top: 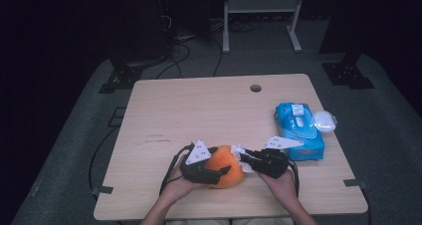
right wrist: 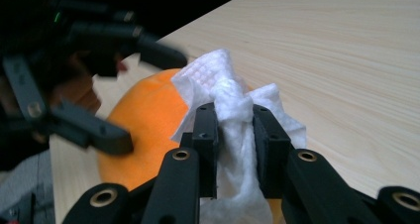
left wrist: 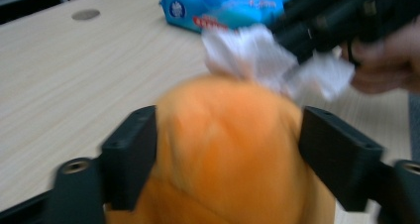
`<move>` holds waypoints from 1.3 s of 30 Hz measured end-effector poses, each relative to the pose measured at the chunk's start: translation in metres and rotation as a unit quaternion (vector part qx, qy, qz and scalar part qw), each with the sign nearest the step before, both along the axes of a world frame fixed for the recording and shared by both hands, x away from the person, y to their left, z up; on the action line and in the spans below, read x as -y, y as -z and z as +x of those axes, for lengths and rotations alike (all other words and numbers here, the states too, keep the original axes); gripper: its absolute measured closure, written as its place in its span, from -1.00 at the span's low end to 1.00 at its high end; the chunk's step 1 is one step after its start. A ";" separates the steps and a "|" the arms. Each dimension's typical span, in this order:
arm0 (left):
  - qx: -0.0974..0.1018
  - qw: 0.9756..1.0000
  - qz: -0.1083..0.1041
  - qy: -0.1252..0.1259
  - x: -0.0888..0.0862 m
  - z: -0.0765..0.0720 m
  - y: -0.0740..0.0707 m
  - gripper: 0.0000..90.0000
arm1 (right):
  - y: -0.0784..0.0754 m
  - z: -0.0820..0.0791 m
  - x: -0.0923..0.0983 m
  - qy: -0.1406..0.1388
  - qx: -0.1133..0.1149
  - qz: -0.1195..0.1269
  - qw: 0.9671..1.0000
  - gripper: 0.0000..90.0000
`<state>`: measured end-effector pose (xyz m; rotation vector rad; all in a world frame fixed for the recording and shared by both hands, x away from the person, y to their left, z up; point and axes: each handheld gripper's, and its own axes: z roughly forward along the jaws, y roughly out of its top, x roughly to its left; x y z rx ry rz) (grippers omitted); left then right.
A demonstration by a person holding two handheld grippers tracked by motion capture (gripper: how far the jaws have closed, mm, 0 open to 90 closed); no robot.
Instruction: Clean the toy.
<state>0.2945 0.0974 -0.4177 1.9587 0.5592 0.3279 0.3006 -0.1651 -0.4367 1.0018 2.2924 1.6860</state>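
An orange round thing (top: 226, 168) rests near the table's front edge. My left gripper (top: 221, 174) has its jaws on either side of it; in the left gripper view the orange thing (left wrist: 228, 144) sits between the two black pads, which touch its flanks. My right gripper (top: 247, 161) is shut on a crumpled white wipe (top: 239, 153). In the right gripper view the wipe (right wrist: 218, 80) bulges out above the closed jaws and lies against the orange thing (right wrist: 143, 115). The left gripper (right wrist: 146, 96) shows there too, blurred.
A blue pack of wipes (top: 298, 130) lies at the table's right side, with a white rounded object (top: 324, 120) just beyond it. A cable hole (top: 256, 88) sits at the far edge. Bare tabletop (top: 199, 110) spreads across the middle and left.
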 end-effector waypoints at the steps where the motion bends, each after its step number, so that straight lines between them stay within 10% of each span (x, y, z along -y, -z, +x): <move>1: -0.002 1.000 0.006 -0.001 -0.001 0.001 0.000 -0.58 | -0.002 -0.003 -0.004 -0.012 0.009 -0.002 1.000 0.65; 5: -0.015 0.999 0.049 0.009 -0.008 0.006 0.011 -0.25 | -0.006 -0.008 -0.011 -0.010 0.027 -0.022 0.999 0.65; 11: -0.041 0.999 0.017 -0.002 -0.026 0.014 0.016 -0.21 | 0.018 0.001 0.005 0.030 -0.024 -0.022 0.999 0.65; 17: -0.048 0.999 0.007 0.000 -0.032 0.016 0.018 -0.22 | 0.004 -0.006 -0.003 0.015 0.006 -0.015 1.000 0.65; 23: -0.049 0.999 0.003 -0.001 -0.034 0.016 0.018 -0.23 | 0.024 0.002 0.005 0.039 -0.036 -0.026 0.998 0.65; 30: -0.041 0.999 0.012 0.009 -0.024 0.012 0.018 -0.25 | -0.001 -0.006 -0.003 0.018 0.007 0.002 1.000 0.65; 37: -0.038 0.999 0.016 0.006 -0.021 0.010 0.017 -0.25 | 0.020 0.002 0.006 0.037 -0.035 -0.006 0.999 0.65; 39: -0.035 0.999 0.019 0.009 -0.019 0.009 0.016 -0.27 | 0.012 -0.003 0.001 0.035 -0.015 -0.014 0.999 0.65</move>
